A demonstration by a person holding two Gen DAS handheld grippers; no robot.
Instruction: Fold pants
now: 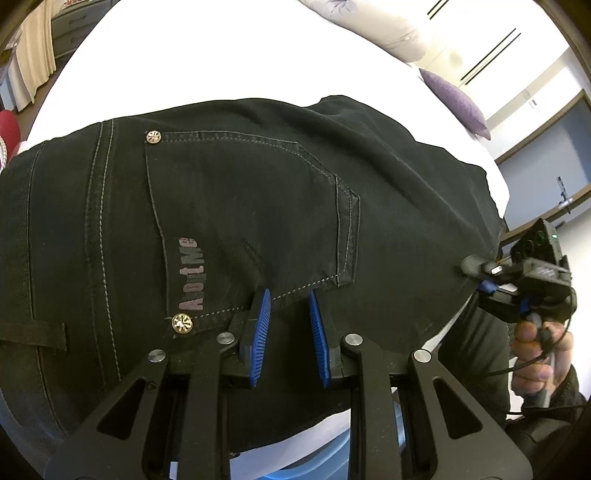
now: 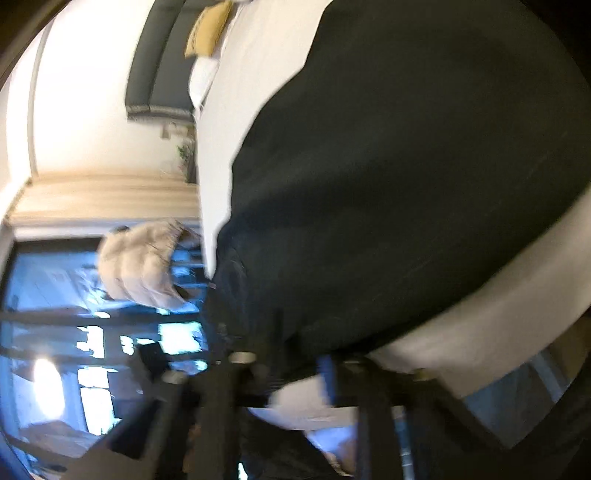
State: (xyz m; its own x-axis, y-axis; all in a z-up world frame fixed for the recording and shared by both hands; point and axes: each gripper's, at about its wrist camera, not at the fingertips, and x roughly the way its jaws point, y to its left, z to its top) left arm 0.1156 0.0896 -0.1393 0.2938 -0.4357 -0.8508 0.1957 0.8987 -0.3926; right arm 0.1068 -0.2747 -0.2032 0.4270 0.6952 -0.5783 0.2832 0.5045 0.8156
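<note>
Black jeans [image 1: 258, 206] lie on a white bed [image 1: 221, 59], back pocket up, with brass rivets and pale lettering. My left gripper [image 1: 290, 295] is open, its blue pads just over the pocket's lower edge, with nothing between them. My right gripper [image 1: 491, 280] shows at the right in the left wrist view, at the jeans' right edge on the cloth. In the blurred right wrist view the jeans [image 2: 406, 166] fill the frame and the right gripper [image 2: 295, 365] has one blue pad [image 2: 327, 376] visible at the cloth's edge; its jaw state is unclear.
A purple cushion [image 1: 456, 101] and a white pillow [image 1: 369, 26] lie at the bed's far end. A yellow cushion [image 2: 208, 27] and a dark headboard [image 2: 159, 66] show in the right wrist view. A window with railing [image 2: 92, 332] and a beige garment [image 2: 144, 262] are beside the bed.
</note>
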